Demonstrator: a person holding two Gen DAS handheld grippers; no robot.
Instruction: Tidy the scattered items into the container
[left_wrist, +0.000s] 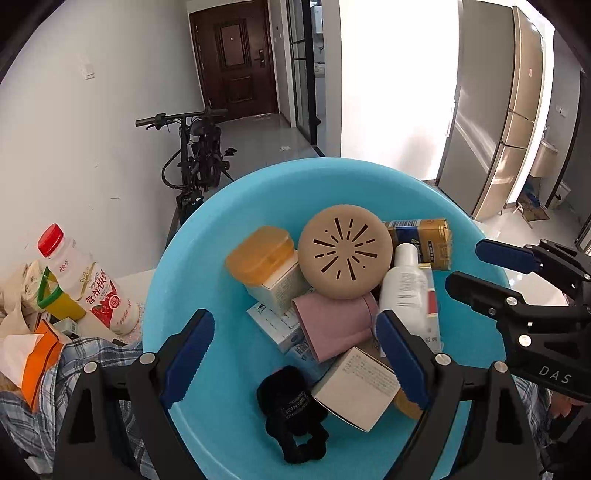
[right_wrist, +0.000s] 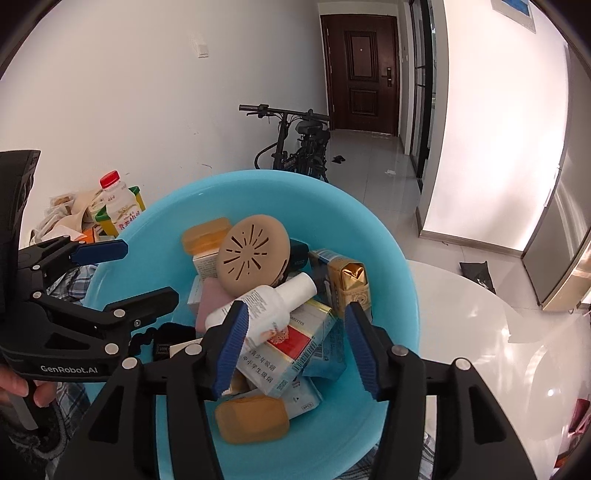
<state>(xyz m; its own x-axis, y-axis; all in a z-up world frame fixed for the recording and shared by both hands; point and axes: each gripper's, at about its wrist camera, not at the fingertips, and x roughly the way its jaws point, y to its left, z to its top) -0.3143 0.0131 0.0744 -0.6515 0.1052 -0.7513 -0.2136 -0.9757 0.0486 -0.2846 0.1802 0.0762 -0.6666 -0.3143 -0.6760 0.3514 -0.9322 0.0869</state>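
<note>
A: Blue plastic round basin (left_wrist: 177, 258) fills the left wrist view, piled up: tan round perforated disc (left_wrist: 345, 251) on top, white plastic bottle (left_wrist: 400, 291) leaning beside it, orange translucent soap case (left_wrist: 260, 254) on a pale carton, pink sleeve (left_wrist: 332, 328), black fabric scrunchie (left_wrist: 291, 410) near the front. Left gripper (left_wrist: 291, 358) hovers over the pile, fingers spread wide, nothing between them.

B: Anything left outside?

A: Red-capped milk drink bottle (left_wrist: 85, 284) stands left of the basin, next to clutter and a plaid cloth (left_wrist: 92, 354). Probably the next pick; approach its body side-on, grip below the cap so it doesn't tip.

B: Right wrist view?

A: Same basin (right_wrist: 388, 258), gold foil-wrapped box (right_wrist: 351, 284) along the right wall, red-and-white carton (right_wrist: 295, 343) under the white bottle (right_wrist: 273, 302). Right gripper (right_wrist: 295, 347) is released too, empty, above the carton. Left gripper (right_wrist: 114, 273) shows at left, jaws apart. Drink bottle (right_wrist: 118, 206) is behind the rim; lift clear of the wall before lowering in.
</note>
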